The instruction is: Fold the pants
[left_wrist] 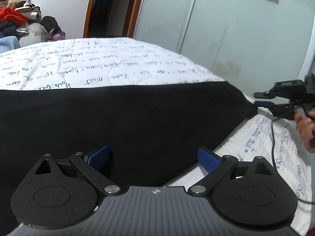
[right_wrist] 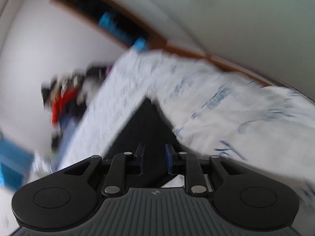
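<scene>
On the bed (left_wrist: 118, 59), black pants (left_wrist: 128, 118) lie spread flat, ready to fold. Left hand-held gripper (left_wrist: 153, 157) hangs over the near edge, jaws wide apart. Right hand-held gripper (right_wrist: 154, 160) is nearly closed; grip uncertain. Only the left view shows it at the far corner.

The left gripper (left_wrist: 153, 158) fills the lower part of its own view, its blue-padded fingers (left_wrist: 208, 160) spread wide apart. The right gripper (right_wrist: 154, 159) sits low centre in its blurred view, jaws narrowed with a gap between. At the left view's right edge, a hand (left_wrist: 305, 129) grips the right gripper's handle.
</scene>
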{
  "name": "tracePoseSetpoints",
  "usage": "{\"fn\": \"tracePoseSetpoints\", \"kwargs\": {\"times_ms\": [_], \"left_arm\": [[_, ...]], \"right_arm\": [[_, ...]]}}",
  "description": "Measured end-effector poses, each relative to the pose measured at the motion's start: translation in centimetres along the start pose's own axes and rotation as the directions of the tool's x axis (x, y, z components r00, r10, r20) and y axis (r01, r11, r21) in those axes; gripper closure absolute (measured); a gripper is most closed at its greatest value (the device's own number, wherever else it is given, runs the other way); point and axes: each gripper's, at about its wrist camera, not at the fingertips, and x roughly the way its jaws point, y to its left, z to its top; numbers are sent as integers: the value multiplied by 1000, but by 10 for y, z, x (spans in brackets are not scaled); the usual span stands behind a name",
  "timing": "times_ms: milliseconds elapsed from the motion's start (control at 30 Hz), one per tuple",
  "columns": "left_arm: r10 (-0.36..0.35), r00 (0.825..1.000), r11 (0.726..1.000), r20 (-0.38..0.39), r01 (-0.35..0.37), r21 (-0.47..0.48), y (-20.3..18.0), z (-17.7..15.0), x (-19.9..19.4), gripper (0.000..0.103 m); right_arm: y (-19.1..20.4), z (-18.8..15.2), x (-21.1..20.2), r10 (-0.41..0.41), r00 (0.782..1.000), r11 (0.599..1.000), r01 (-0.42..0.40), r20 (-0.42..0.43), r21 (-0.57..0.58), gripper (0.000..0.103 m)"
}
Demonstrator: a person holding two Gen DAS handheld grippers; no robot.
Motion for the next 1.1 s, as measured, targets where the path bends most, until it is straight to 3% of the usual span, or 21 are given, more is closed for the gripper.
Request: {"fn": "tracePoseSetpoints", "kwargs": {"times_ms": [67, 100, 300, 333, 400, 467, 567, 600, 633, 700, 833, 933, 1000, 1100], "left_arm": [[0, 1000, 1000, 5, 0, -10, 1, -1, 1, 5], [-1, 1000, 1000, 6, 1, -12, 1, -1, 2, 4], [-2, 1000, 1000, 5, 2, -3, -1, 0, 5, 3], [-6, 1000, 1000, 8, 6, -9, 0, -1, 3, 3], [-14, 1000, 1000, 13, 15, -20, 3, -2, 1, 3], [-20, 1000, 999, 14, 21, -28, 4, -1, 1, 3], [-24, 1000, 999, 15, 24, -30, 4, -2, 0, 3], [-25, 1000, 999, 15, 25, -32, 4, -2, 0, 2], [-27, 1000, 999, 15, 27, -34, 4, -2, 0, 2], [-35, 999, 998, 17, 36, -43, 6, -2, -1, 2], [-45, 999, 997, 23, 46, -57, 8, -2, -2, 2], [-48, 999, 997, 23, 49, -58, 8, -2, -1, 2], [-54, 998, 996, 25, 56, -63, 9, -2, -2, 2], [-61, 998, 995, 28, 63, -72, 11, -2, -2, 2]], "right_arm": [[-1, -4, -11, 15, 1000, 1000, -14, -27, 15, 61], [-2, -6, -11, -9, 998, 999, 11, -60, 33, 56], [-8, -4, -12, -76, 992, 989, 88, -98, 122, 58], [-10, -5, -13, -82, 992, 986, 95, -98, 135, 54], [-17, -9, -9, -42, 994, 978, 61, -97, 202, 40], [-21, -10, -2, 18, 997, 962, 4, -79, 271, 39], [-15, -12, 13, 12, 998, 969, 3, -60, 247, 46], [-10, -13, 14, -7, 999, 972, 19, -54, 234, 59], [-5, -13, 14, -43, 998, 978, 53, -52, 203, 99], [4, -11, 21, -77, 996, 989, 82, -47, 120, 98], [28, 0, 6, -10, 1000, 1000, 10, 0, 22, 98], [34, 3, 9, -64, 998, 997, 63, -7, -53, 98], [14, 0, 29, -135, 988, 990, 132, -68, -56, 98], [-25, -8, 30, -46, 996, 994, 53, -73, 96, 99]]}}
